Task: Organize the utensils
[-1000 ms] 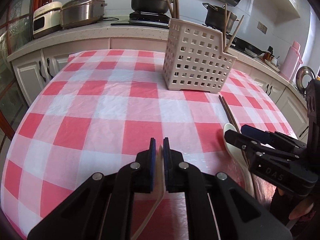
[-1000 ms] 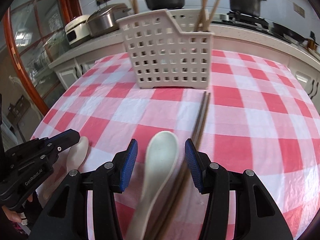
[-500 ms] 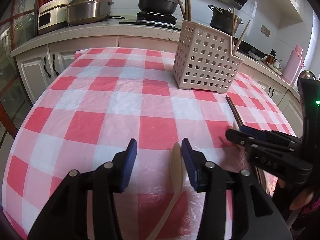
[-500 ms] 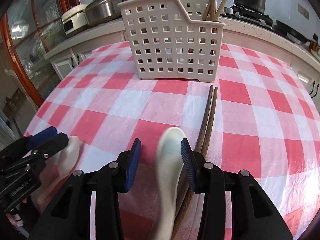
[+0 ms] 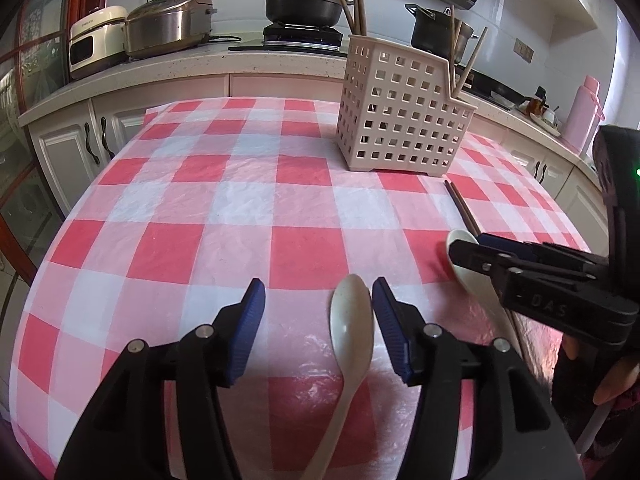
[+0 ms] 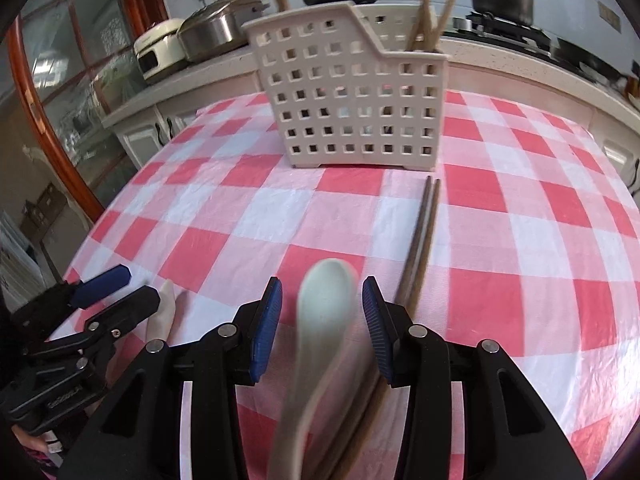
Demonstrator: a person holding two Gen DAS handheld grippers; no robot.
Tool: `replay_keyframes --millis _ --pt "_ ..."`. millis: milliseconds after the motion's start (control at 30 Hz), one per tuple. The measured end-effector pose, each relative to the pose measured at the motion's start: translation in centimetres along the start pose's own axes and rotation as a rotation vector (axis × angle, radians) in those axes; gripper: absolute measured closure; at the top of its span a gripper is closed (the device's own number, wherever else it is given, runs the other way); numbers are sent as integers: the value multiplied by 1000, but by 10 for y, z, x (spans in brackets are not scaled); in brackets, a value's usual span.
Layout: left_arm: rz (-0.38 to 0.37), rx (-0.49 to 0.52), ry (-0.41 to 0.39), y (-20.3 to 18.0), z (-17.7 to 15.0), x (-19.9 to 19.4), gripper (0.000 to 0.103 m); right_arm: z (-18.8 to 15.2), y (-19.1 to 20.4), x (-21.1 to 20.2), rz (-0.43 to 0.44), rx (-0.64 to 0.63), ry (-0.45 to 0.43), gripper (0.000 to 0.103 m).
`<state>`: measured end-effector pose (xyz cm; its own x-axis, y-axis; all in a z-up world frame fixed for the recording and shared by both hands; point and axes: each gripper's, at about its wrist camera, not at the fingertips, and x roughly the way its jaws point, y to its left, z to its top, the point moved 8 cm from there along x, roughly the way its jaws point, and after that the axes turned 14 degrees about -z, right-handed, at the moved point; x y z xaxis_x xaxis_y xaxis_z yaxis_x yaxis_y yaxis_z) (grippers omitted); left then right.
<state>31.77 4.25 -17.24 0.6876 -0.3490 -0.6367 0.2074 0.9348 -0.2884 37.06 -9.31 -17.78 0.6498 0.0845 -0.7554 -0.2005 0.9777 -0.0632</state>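
Note:
A cream spoon (image 5: 352,320) lies flat on the red-checked cloth between the pads of my left gripper (image 5: 318,320), close to the right-hand pad. Those jaws are opening and nothing presses on the spoon. A second, paler spoon (image 6: 326,300) sits blurred between the pads of my right gripper (image 6: 322,320), with a thin gap on each side. A dark pair of chopsticks (image 6: 424,232) lies just right of it. The perforated beige basket (image 5: 400,120) stands upright at the far side with chopsticks in it. In the right wrist view the left gripper (image 6: 136,288) is low at the left edge.
The checked table (image 5: 168,240) drops off at the left and near edges. Behind it runs a counter with a steel cooker (image 5: 168,24), a black pot (image 5: 304,0) and a pink flask (image 5: 584,112). A hand (image 5: 612,380) holds the right gripper (image 5: 468,244).
My left jaws went from shut on the cream spoon, held on edge, to wide apart; the spoon now lies flat. The right jaws narrowed slightly around the other spoon.

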Motion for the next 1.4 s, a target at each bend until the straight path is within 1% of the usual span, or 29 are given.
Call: replay_keyframes --millis 267,300,333,367,400,500,600,800,867,1000,1033,1233,1400 --pt "-22 -17 18 8 -7 -5 48 -2 11 17 -88 -114 37 63" --pt "-23 -20 18 9 -8 -7 48 -2 11 16 -96 -124 28 71" --pt "-22 -21 19 11 -9 -8 48 -2 12 16 -95 -126 25 75" --pt "-21 -21 21 12 -10 -9 48 -2 11 15 -98 -121 22 87" --pt "-21 -21 23 13 -11 -10 48 -1 8 14 -100 -106 12 88" --pt "-26 -20 26 11 -9 -10 48 1 4 10 -90 -74 -4 88" --pt "-31 1 35 4 -7 -5 48 3 1 3 -85 -58 -25 89" --pt "-59 43 81 -18 -7 12 49 3 -9 -14 -64 -25 -57 89" --pt "-61 56 97 -24 -8 18 53 1 -13 -17 -62 -17 -63 89" --pt "-69 60 151 -29 -13 33 69 -2 -20 -23 -54 5 -72 89" --pt "-66 66 155 -31 -14 34 70 -3 -22 -24 -53 9 -73 89" --pt "-54 79 124 -34 -10 28 72 -5 -29 -30 -42 38 -93 89" --pt "-56 79 46 -37 6 8 72 2 -36 -49 -33 71 -158 89"
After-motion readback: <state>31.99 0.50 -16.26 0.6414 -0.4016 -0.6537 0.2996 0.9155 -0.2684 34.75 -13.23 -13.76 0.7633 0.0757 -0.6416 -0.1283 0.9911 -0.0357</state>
